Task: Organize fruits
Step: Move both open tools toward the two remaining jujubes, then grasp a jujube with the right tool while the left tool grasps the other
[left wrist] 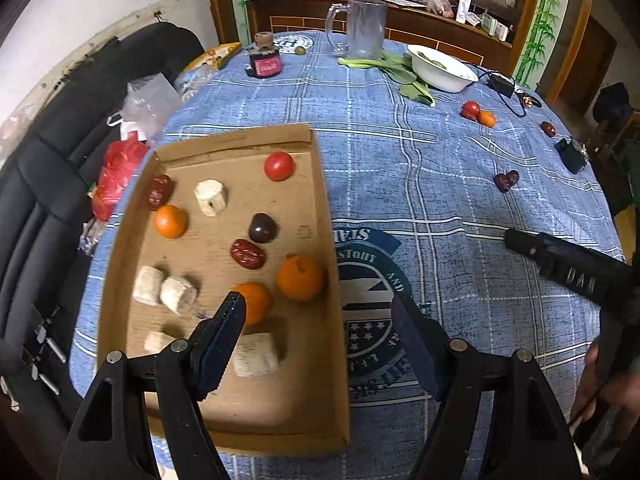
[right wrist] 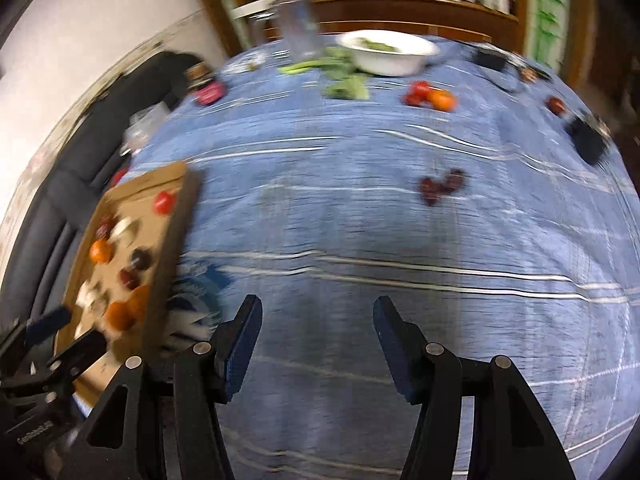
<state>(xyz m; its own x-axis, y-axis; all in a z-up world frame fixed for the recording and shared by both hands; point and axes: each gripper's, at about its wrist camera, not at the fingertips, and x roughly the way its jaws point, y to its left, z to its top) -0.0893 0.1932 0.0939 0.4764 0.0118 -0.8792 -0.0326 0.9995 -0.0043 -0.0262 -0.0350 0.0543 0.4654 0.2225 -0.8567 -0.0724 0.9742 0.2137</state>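
Note:
A shallow cardboard tray (left wrist: 256, 408) lies on the blue checked tablecloth (left wrist: 440, 208). It holds a tomato (left wrist: 279, 166), three oranges (left wrist: 300, 277), red dates (left wrist: 248, 254), a dark plum (left wrist: 263, 228) and several pale chunks (left wrist: 210, 197). My left gripper (left wrist: 320, 320) hangs open over the tray's right wall, its left finger in front of one orange (left wrist: 256, 300). Loose on the cloth are a tomato (right wrist: 418, 92) beside an orange (right wrist: 442, 100), a pair of dates (right wrist: 442, 188) and a single date (right wrist: 556, 104). My right gripper (right wrist: 318, 320) is open over bare cloth; its view is motion-blurred.
At the table's far side stand a glass mug (left wrist: 366, 28), a white bowl (left wrist: 442, 68) beside leafy greens, and a dark jar (left wrist: 265, 60). A black adapter (left wrist: 572, 156) sits near the right edge. A black sofa (left wrist: 60, 168) with plastic bags lies left of the table.

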